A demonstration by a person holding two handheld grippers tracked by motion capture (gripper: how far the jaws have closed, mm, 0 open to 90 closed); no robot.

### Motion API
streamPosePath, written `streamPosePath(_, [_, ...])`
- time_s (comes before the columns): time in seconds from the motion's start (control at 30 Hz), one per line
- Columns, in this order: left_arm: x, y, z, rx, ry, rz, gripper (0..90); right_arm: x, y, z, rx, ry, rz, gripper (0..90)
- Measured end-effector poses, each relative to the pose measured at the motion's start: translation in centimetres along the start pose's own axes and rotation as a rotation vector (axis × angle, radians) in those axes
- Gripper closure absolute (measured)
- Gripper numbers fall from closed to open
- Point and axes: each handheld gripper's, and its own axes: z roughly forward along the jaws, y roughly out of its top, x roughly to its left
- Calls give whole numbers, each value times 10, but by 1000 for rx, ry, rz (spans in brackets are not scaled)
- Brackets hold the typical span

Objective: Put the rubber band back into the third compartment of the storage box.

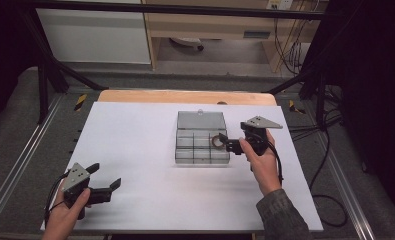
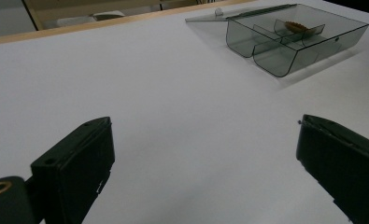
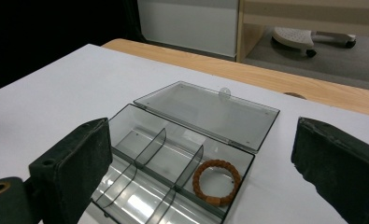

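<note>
A white worktop [image 1: 145, 175] carries a clear, smoke-tinted box [image 1: 202, 147] with its lid [image 1: 200, 120] folded flat open behind it. Dividers split the box into small compartments. A brown beaded bracelet [image 1: 218, 140] lies flat in the back compartment at the box's right end, as seen from the high view; in the right gripper view the bracelet [image 3: 216, 182] rests on the compartment floor, next to the hinge side. The right gripper [image 1: 225, 142], held in a person's hand, hovers just beside the box's right end, above the bracelet's compartment. Its jaws are released and spread wide, with nothing between them; the bracelet lies free below them. The left gripper [image 1: 105, 176], held in the other hand, sits well apart from the box, toward the near left corner of the worktop. Its jaws are also released and wide, with bare worktop between them. From the left gripper view the box [image 2: 294, 42] stands far off, with the bracelet [image 2: 298, 26] just visible inside it.
</note>
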Motion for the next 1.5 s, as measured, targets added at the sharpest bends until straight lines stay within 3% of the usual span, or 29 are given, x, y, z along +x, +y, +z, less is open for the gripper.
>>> streamPosePath(0.13, [0, 0, 0, 1, 0, 0, 40, -1, -5, -11, -25, 8, 9, 59])
streamPosePath(0.37, [0, 0, 0, -4, -1, -3, 40, -4, -14, -30, -44, -4, -24, 51])
streamPosePath(0.63, [0, 0, 0, -3, -2, -1, 40, -7, -47, -53, -46, -43, -56, 50])
streamPosePath(1.07, [2, -1, -3, -21, 11, -19, 40, -23, -85, -91, -28, -86, -14, 43])
streamPosePath(1.3, [1, 1, -3, -26, 7, -11, 40, -26, -108, -98, -6, -92, 25, 39])
streamPosePath(1.5, [1, 1, -3, -27, 3, -9, 41, -23, -113, -89, 47, -85, -5, 37])
